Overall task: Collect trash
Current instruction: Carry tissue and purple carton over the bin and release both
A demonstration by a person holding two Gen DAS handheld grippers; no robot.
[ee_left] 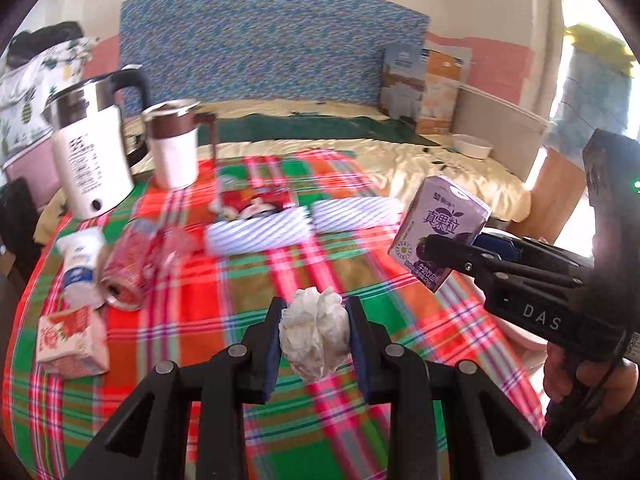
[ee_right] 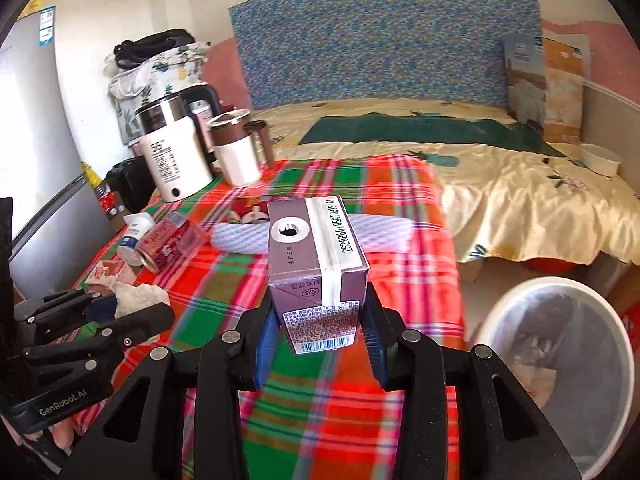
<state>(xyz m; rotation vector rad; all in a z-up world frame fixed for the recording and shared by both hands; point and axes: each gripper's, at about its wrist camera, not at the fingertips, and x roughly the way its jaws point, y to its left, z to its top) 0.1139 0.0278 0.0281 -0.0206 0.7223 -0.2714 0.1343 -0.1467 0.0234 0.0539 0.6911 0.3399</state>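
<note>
My left gripper (ee_left: 314, 334) is shut on a crumpled white tissue (ee_left: 314, 336) and holds it above the plaid tablecloth (ee_left: 248, 292). My right gripper (ee_right: 318, 332) is shut on a purple drink carton (ee_right: 316, 264), held above the table's right side; the carton also shows in the left wrist view (ee_left: 438, 230). The left gripper with its tissue (ee_right: 136, 298) shows at the left of the right wrist view. A white trash bin (ee_right: 560, 364) with a clear liner stands on the floor at the lower right. A crushed red can (ee_left: 130, 270), a small white bottle (ee_left: 80, 268) and a red-white carton (ee_left: 72, 340) lie on the table's left.
A white kettle (ee_left: 90, 148) and a white-and-brown cup (ee_left: 172, 148) stand at the table's far left. Two striped rolled cloths (ee_left: 304, 224) lie mid-table beside red wrappers (ee_left: 256, 202). A bed (ee_right: 500, 176) with a white bowl (ee_right: 600, 160) lies behind. A grey fridge (ee_right: 36, 160) stands left.
</note>
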